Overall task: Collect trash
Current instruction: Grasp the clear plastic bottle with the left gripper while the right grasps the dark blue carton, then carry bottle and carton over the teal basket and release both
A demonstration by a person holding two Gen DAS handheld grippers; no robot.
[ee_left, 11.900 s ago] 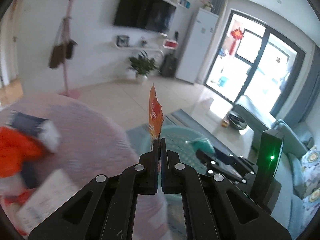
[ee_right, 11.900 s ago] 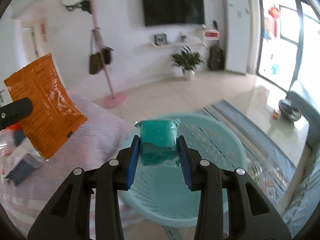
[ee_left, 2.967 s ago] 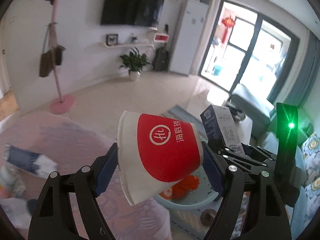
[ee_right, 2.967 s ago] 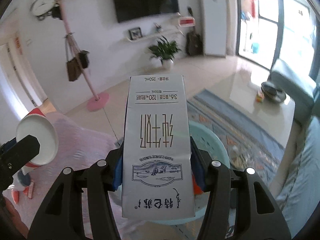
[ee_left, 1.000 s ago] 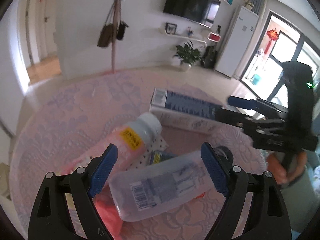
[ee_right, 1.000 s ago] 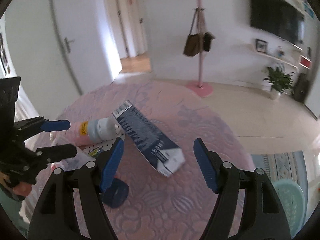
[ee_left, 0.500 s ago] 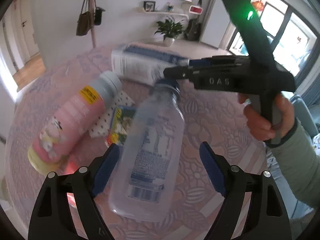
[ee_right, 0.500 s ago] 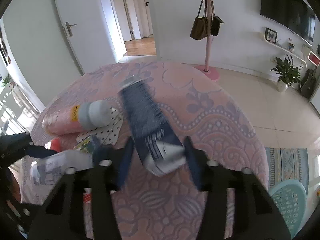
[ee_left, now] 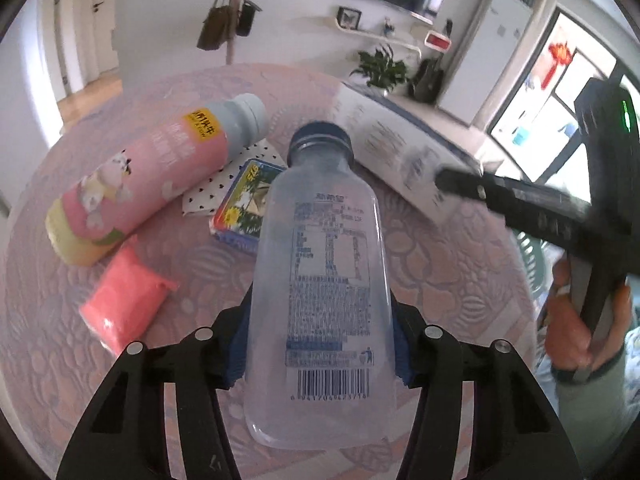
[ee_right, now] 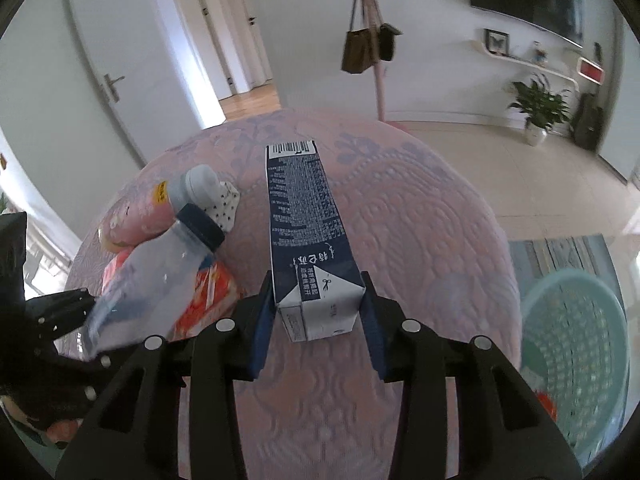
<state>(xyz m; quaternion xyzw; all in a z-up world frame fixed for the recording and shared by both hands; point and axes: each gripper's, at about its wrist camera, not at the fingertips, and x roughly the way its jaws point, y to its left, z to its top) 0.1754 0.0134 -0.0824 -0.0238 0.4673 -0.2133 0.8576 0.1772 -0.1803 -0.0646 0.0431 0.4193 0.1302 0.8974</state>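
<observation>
My left gripper (ee_left: 320, 340) is shut on a clear plastic bottle (ee_left: 320, 280) with a dark blue cap, held over the pink tablecloth (ee_left: 48, 320); the bottle also shows in the right wrist view (ee_right: 156, 276). My right gripper (ee_right: 318, 328) is shut on the end of a dark blue milk carton (ee_right: 304, 224), which also shows in the left wrist view (ee_left: 400, 140). On the table lie a pink drink bottle (ee_left: 152, 176), a pink packet (ee_left: 124, 300) and a small blue packet (ee_left: 244, 208).
A teal laundry basket (ee_right: 576, 344) stands on the floor to the right of the table with some trash inside. A polka-dot paper (ee_left: 208, 196) lies under the packets. A coat stand (ee_right: 372, 52) and a door are behind the table.
My left gripper has shut on the clear bottle and lined it up straight ahead. My right gripper has closed around the carton's end, and the carton now points away from me.
</observation>
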